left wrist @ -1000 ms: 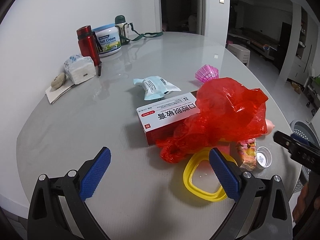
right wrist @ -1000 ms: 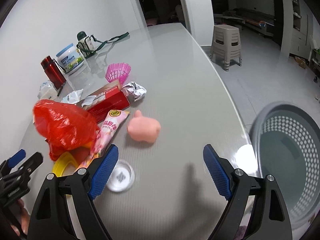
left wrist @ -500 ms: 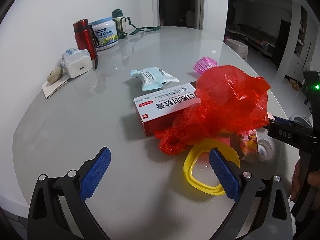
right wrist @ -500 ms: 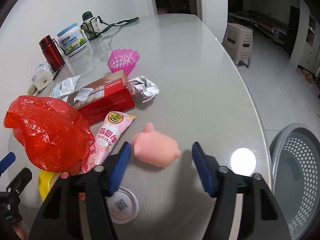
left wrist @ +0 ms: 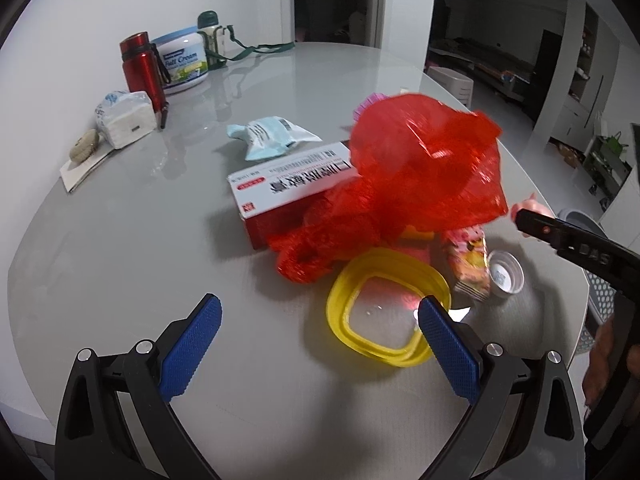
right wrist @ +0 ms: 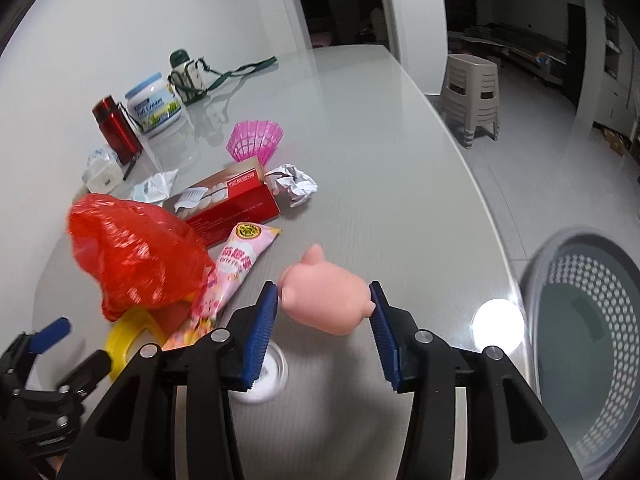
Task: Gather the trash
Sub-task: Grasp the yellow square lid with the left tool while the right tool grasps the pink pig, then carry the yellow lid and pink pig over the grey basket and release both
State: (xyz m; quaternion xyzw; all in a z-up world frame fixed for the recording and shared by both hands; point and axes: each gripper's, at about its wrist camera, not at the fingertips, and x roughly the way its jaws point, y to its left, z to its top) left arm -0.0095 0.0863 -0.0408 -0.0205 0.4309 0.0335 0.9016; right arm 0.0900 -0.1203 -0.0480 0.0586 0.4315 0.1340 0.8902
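Closing on the pink pig (right wrist: 328,300), the right gripper (right wrist: 324,328) has its blue pads on either side of the toy, both pads touching or just short of it; the pig sits on the grey table (right wrist: 360,140) near its edge. Just left of the pig lies a pink snack wrapper (right wrist: 236,268), and beyond that a red bag (right wrist: 132,260) heaped over a red box (right wrist: 224,204) and a yellow lid (right wrist: 132,330). A white cap (left wrist: 506,278) rests on the table under the right gripper's fingers. Farther back sit a crumpled paper ball (right wrist: 294,184) and a pink basket (right wrist: 256,140). Off the table's edge, to the right, stands a grey perforated bin (right wrist: 588,344). The left gripper (left wrist: 320,340) hovers with jaws wide apart and nothing between them, its right pad over the yellow lid's rim.
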